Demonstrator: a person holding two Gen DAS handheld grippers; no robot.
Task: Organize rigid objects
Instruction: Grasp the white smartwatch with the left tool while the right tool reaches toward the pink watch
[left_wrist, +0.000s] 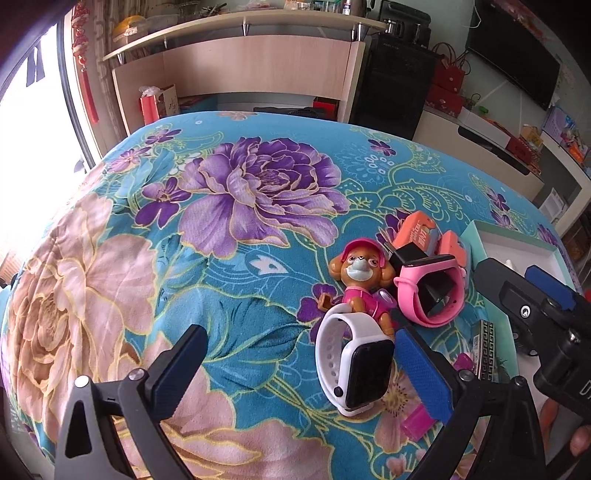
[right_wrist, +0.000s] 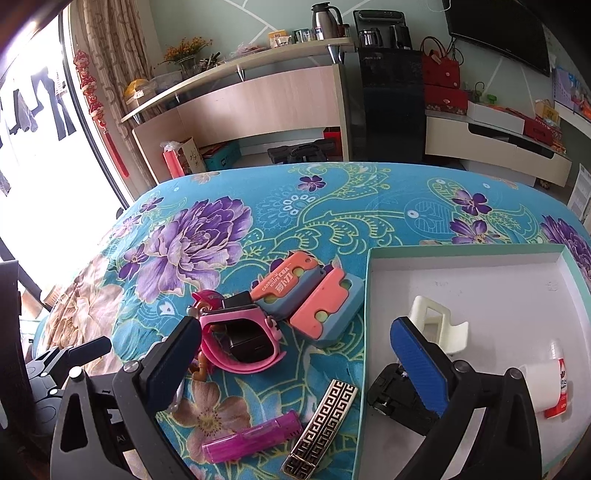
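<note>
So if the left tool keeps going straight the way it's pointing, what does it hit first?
Probably the white smartwatch, standing just inside the right finger of the open left tool. It sits off-centre, so straight down the middle the tool may meet only the floral blanket; depth is unclear.

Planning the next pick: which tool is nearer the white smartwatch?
Left. The left tool is open with the white smartwatch with a black screen between its fingers. The right tool, also open, sits further right, by the pink watch and white tray.

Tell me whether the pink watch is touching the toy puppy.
Cannot tell. In the left wrist view the pink watch sits right beside the toy puppy, overlapping it; neither view shows contact or a gap plainly.
</note>
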